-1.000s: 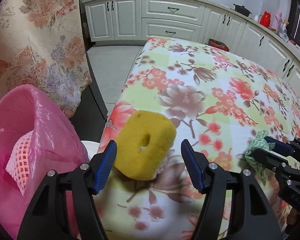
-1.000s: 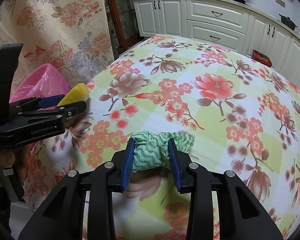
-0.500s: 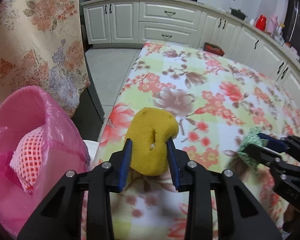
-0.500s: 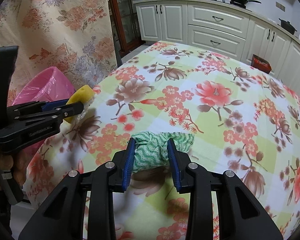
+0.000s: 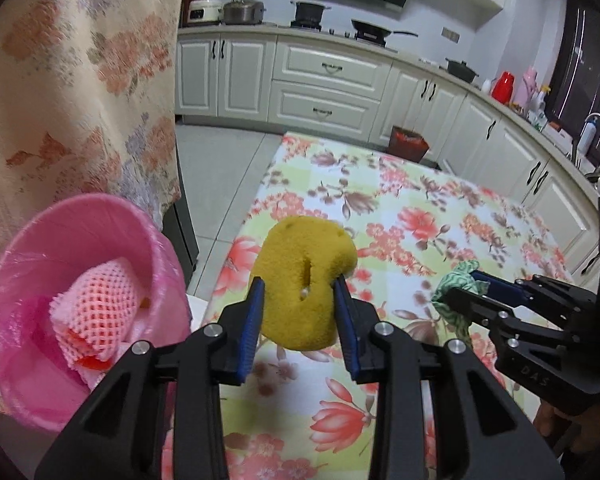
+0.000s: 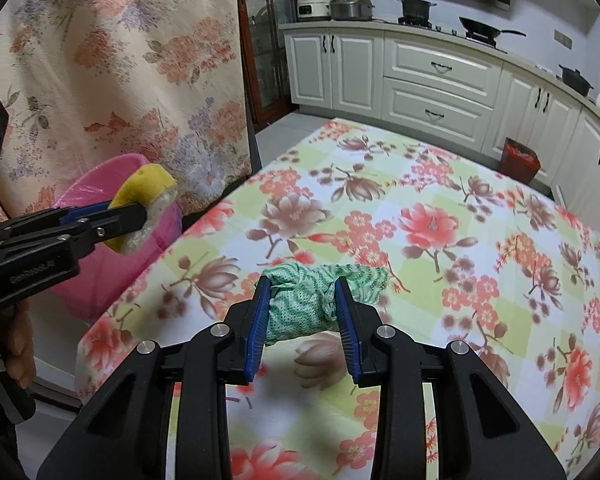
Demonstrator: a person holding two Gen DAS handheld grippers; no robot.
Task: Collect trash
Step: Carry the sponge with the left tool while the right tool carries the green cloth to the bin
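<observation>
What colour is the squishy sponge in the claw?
Yellow. The sponge shows best in the left wrist view, squeezed in the left claw.

I am squeezing a crumpled green cloth between the blue pads of my right gripper, and it is hanging above the flowered surface, one end trailing out to the right. Off to the left, my left gripper is pinching a yellow sponge whose underside is showing white. The sponge is sitting in front of a pink bin standing beside the surface's edge, below a flowered curtain. My hand is wrapping around the left gripper's handle.
</observation>
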